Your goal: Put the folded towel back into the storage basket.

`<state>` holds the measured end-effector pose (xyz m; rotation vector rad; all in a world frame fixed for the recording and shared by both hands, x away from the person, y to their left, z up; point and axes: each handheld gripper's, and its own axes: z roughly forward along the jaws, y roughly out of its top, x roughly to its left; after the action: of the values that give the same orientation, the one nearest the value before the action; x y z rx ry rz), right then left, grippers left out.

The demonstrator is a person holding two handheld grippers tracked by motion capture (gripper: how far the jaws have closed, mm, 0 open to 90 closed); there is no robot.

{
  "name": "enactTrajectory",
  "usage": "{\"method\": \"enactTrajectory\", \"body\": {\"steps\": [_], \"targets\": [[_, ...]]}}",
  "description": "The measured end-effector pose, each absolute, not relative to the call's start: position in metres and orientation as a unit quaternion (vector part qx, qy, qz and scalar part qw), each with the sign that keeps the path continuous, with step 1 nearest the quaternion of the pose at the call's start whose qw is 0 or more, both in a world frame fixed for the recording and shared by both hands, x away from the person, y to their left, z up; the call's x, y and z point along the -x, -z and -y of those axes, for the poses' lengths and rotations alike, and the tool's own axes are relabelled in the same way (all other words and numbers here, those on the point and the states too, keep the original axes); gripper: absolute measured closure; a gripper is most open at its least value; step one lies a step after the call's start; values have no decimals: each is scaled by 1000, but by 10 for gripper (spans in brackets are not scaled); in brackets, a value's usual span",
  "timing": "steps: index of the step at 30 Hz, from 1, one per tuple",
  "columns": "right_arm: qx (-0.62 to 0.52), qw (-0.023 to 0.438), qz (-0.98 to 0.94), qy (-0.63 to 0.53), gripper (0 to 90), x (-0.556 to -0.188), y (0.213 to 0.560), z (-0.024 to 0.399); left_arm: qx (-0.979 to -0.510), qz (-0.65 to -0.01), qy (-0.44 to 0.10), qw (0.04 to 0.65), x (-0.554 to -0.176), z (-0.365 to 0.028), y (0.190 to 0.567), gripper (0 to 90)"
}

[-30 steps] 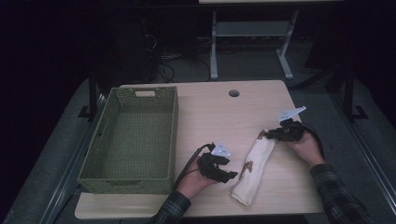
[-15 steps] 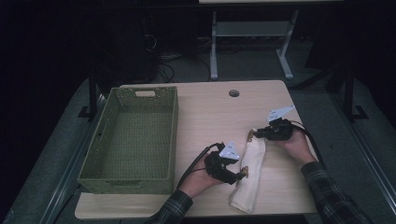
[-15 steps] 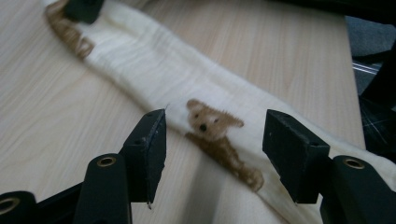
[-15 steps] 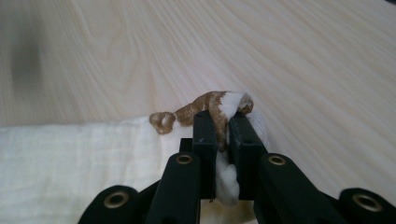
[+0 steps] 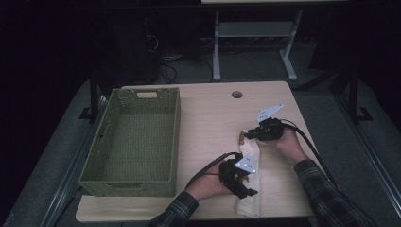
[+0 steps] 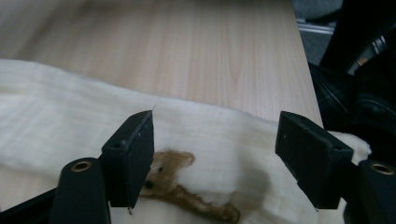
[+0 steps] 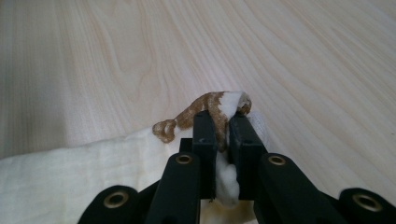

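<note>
A cream cloth (image 5: pixel 249 202) with a brown print lies as a long strip on the wooden table (image 5: pixel 208 113), near its front right. My left gripper (image 5: pixel 246 183) hovers over the strip's middle. In the left gripper view its jaws (image 6: pixel 219 135) stand apart and have just been opening. The cloth (image 6: pixel 70 112) and its brown print (image 6: pixel 187 198) lie below and between them, and the pads do not press on it. My right gripper (image 5: pixel 247 135) is shut on the cloth's far end. In the right gripper view the jaws (image 7: pixel 223 122) pinch a bunched brown-and-white corner (image 7: pixel 187 115).
A green woven basket (image 5: pixel 176 137) with nothing in it stands on the left half of the table. A round cable hole (image 5: pixel 237 94) sits near the far edge. Bare wood lies between the basket and the cloth. Dark floor, cables and a metal frame lie beyond.
My right gripper has carried the cloth's far end leftward. My left gripper has shifted right over the strip, and its jaws stand wider than before.
</note>
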<state>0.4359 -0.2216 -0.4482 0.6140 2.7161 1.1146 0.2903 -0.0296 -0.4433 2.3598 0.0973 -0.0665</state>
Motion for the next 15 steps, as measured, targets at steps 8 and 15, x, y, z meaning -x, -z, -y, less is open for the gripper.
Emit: {"method": "enactTrajectory", "body": {"steps": [8,15], "targets": [[-198,66,-905,-372,827,-436,451,218,-940,-29,10,339,-299,39,461,257],[-196,61,-904,-376,827,-435,452,217,-937,-40,-5,346,-298,37,462,453]]}}
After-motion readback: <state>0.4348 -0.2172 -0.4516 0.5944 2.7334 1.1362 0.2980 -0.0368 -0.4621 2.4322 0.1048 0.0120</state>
